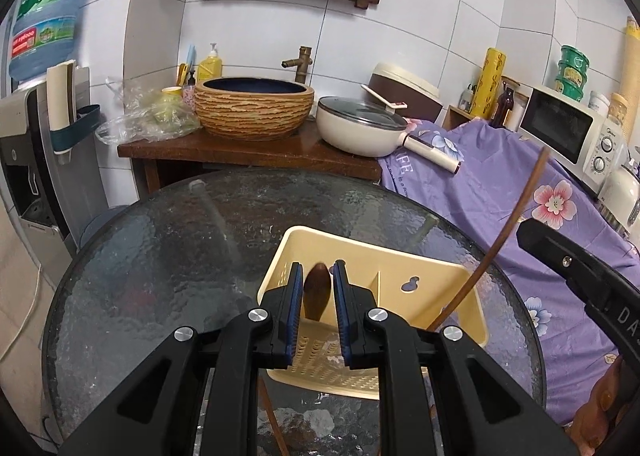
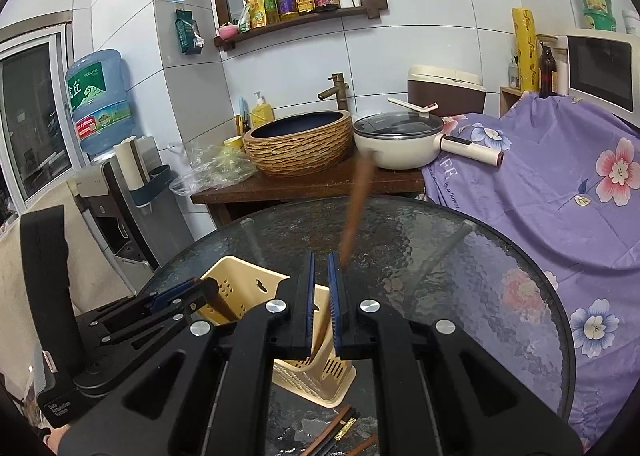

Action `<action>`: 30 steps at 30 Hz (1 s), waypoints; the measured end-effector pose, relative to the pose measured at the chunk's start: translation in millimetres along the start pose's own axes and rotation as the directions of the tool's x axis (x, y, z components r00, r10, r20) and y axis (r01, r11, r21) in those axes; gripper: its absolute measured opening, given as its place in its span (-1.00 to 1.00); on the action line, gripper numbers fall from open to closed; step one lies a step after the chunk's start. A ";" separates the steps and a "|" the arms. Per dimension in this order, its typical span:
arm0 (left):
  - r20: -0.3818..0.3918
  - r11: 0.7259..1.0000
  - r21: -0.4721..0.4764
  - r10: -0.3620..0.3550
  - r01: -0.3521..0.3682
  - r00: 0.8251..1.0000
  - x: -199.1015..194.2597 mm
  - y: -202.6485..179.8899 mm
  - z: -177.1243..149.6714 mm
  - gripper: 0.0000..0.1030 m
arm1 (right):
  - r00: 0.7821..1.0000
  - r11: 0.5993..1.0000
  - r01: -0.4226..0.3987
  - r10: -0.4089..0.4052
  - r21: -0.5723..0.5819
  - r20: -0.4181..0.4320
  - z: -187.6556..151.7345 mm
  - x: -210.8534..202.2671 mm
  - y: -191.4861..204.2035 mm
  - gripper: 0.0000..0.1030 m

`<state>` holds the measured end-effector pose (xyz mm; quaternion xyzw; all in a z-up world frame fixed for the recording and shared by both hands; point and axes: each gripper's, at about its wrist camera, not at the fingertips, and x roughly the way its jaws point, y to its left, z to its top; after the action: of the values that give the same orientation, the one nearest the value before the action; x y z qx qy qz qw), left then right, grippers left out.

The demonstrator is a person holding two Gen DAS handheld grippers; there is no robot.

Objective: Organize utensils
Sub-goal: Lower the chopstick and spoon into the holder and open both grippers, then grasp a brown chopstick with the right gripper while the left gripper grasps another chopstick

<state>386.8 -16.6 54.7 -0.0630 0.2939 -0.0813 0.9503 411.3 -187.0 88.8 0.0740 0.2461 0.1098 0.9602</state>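
Your left gripper [image 1: 317, 280] fingers sit narrow around the wooden spoon [image 1: 316, 290] in the cream holder [image 1: 404, 276]; right gripper [image 2: 321, 274] fingers pinch a chopstick [image 2: 354, 212] over it.

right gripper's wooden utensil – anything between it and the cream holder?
Nothing visible. The right hand-held gripper has the long wooden utensil between its pads, lower end already down in the cream holder. The left hand-held gripper brackets a wooden spoon in the other compartment, off to the side.
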 end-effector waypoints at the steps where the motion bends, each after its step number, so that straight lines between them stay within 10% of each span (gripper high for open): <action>1: 0.003 1.000 0.006 -0.001 0.001 1.000 -1.2 -1.2 0.4 -0.69 | 1.000 1.000 -0.002 0.002 -0.001 -0.002 -0.9 0.2 -0.5 -0.85; 7: 0.047 0.999 0.039 -0.011 0.009 0.999 -19.6 -3.5 -0.7 -0.20 | 1.000 1.000 -0.010 0.010 -0.030 -0.003 -11.1 -6.1 0.6 -0.81; 8: 0.056 0.999 0.040 -0.012 0.010 0.998 -23.1 -2.0 -1.9 -0.06 | 1.000 0.999 -0.009 0.009 -0.030 -0.005 -14.7 -8.5 0.4 -0.60; 10: 0.069 1.000 0.028 -0.014 0.012 0.998 -31.8 3.5 -7.7 0.20 | 1.000 1.000 -0.003 0.003 -0.015 -0.003 -24.9 -15.0 -1.9 0.50; 11: 0.070 1.000 0.019 -0.016 0.015 0.997 -34.9 7.2 -11.0 0.37 | 1.000 1.000 0.008 -0.008 -0.010 0.006 -29.8 -18.7 -2.8 0.62; 17: 0.005 0.998 -0.011 0.064 -0.064 0.998 -45.9 33.1 -43.8 0.71 | 0.984 0.998 0.052 -0.046 0.031 -0.174 -77.7 -20.3 -14.1 0.61; 22: -0.047 0.987 -0.023 0.158 -0.159 0.986 -47.2 64.0 -74.9 0.71 | 0.932 0.983 0.052 0.016 0.175 -0.363 -124.4 -7.1 -35.3 0.10; 30: -0.172 0.981 -0.025 0.184 -0.191 0.968 -38.3 87.9 -108.4 0.13 | 0.870 0.965 0.080 0.055 0.251 -0.489 -164.4 14.7 -44.0 -0.27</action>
<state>304.3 69.0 -27.9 -0.0474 0.3795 0.0097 0.9239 351.2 -211.4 -69.3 0.1690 0.4952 0.0850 0.8480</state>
